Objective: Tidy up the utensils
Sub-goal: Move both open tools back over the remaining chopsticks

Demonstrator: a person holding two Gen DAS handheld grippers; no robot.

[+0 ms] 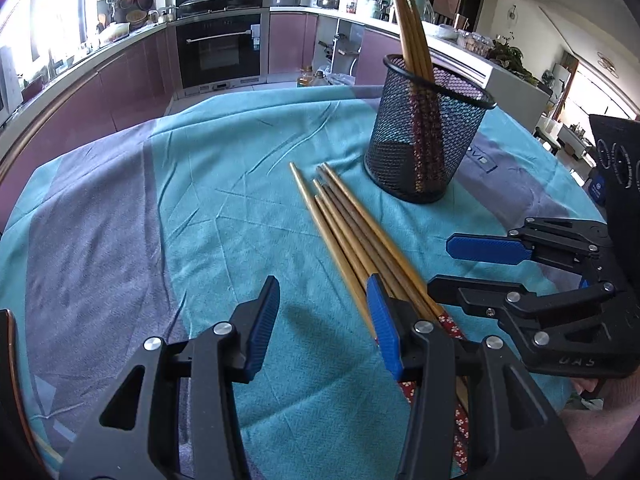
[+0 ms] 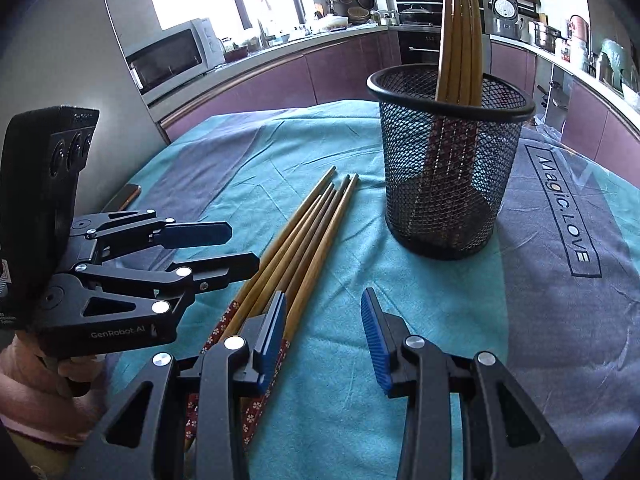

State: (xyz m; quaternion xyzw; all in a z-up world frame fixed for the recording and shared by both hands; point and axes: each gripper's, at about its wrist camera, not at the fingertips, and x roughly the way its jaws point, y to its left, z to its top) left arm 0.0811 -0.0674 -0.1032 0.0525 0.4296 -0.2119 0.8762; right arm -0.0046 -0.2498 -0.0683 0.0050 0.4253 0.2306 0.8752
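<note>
Several wooden chopsticks (image 1: 352, 232) lie in a bundle on the teal cloth, tips pointing away; they also show in the right wrist view (image 2: 304, 232). A black mesh holder (image 1: 424, 136) stands behind them with several chopsticks (image 1: 412, 28) upright inside; it also shows in the right wrist view (image 2: 448, 160). My left gripper (image 1: 324, 320) is open and empty, its right finger over the bundle's handle ends. My right gripper (image 2: 324, 336) is open and empty, its left finger over the same bundle. Each gripper appears in the other's view, the right (image 1: 460, 264) and the left (image 2: 240, 248).
The table is covered by a teal and grey cloth (image 1: 160, 200) printed "Magic.LOVE" (image 2: 564, 216). A phone-like object (image 2: 126, 196) lies at the table's left edge. Kitchen counters, an oven (image 1: 220, 48) and a microwave (image 2: 172, 56) stand beyond.
</note>
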